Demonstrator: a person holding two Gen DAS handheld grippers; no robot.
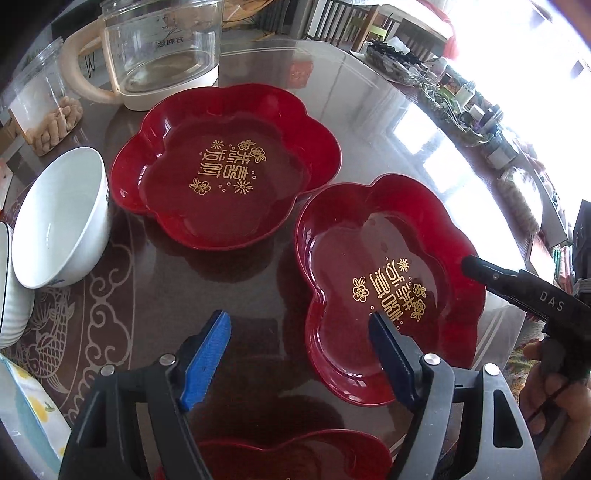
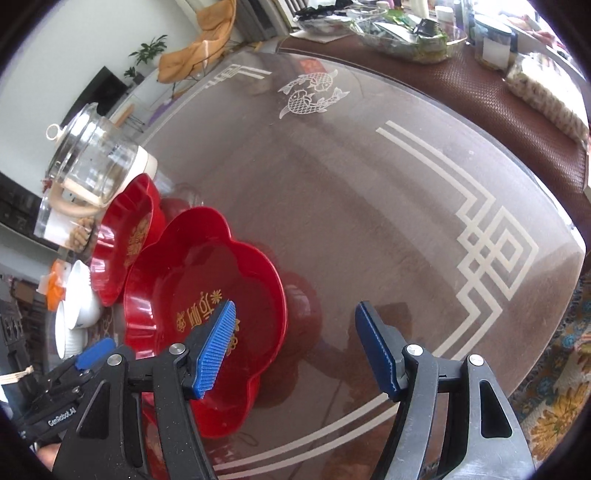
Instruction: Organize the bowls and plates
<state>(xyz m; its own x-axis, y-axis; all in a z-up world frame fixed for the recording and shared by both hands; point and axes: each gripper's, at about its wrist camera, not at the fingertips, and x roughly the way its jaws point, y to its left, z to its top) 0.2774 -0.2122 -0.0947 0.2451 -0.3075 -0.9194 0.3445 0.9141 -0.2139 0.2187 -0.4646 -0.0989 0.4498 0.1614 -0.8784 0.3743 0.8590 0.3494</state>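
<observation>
Three red flower-shaped plates with gold lettering lie on the glass table. In the left wrist view one plate (image 1: 225,173) is at the centre back, a second (image 1: 391,280) at the right, and a third (image 1: 295,458) under my left gripper (image 1: 301,332), which is open and empty above the table. A white bowl (image 1: 61,218) leans at the left beside a stack of ribbed white bowls (image 1: 11,295). My right gripper (image 2: 295,325) is open and empty, its left finger over the near red plate (image 2: 207,310); the far plate (image 2: 125,240) lies behind it.
A glass kettle (image 1: 162,48) with a cream base stands behind the plates, and a clear jar (image 1: 44,107) of snacks is at the far left. Cluttered trays (image 2: 406,33) line the table's far edge. A patterned cloth (image 1: 29,406) lies at the near left.
</observation>
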